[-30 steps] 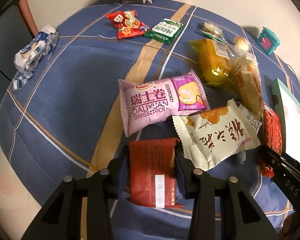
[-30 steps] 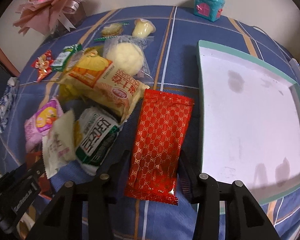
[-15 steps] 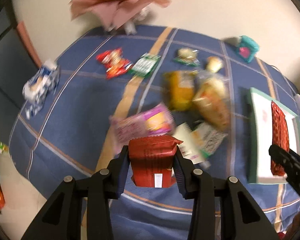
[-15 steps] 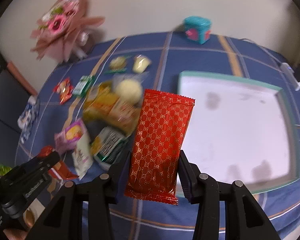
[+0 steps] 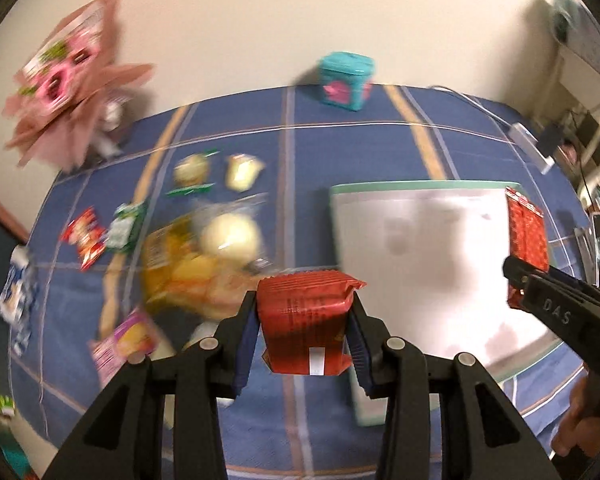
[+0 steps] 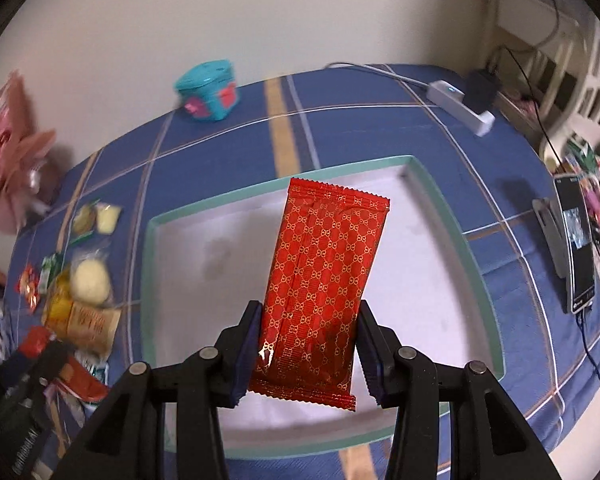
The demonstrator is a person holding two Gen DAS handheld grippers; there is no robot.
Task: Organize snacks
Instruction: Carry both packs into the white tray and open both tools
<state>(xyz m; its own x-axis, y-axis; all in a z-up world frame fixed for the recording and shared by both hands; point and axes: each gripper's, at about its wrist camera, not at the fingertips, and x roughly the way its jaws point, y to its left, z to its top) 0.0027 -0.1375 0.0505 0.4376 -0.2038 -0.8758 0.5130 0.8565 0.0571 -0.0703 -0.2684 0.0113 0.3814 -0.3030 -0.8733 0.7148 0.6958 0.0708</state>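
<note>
My left gripper (image 5: 303, 330) is shut on a dark red snack pack (image 5: 305, 320) and holds it in the air near the left edge of the white tray (image 5: 428, 240) with a teal rim. My right gripper (image 6: 307, 350) is shut on a long red packet with a gold pattern (image 6: 324, 280) and holds it above the tray (image 6: 204, 264). The right gripper and its packet (image 5: 526, 240) also show at the right of the left wrist view. A pile of loose snacks (image 5: 204, 248) lies on the blue cloth left of the tray.
A teal toy box (image 6: 208, 90) stands at the back by the wall. A pink bouquet (image 5: 68, 80) sits at the back left. A power strip (image 6: 460, 106) and a phone (image 6: 578, 248) lie right of the tray. Small snacks (image 5: 100, 232) lie at the far left.
Both grippers have lifted their packs off the cloth and swung right, toward and over the tray. The snack pile now lies to the left of both.
</note>
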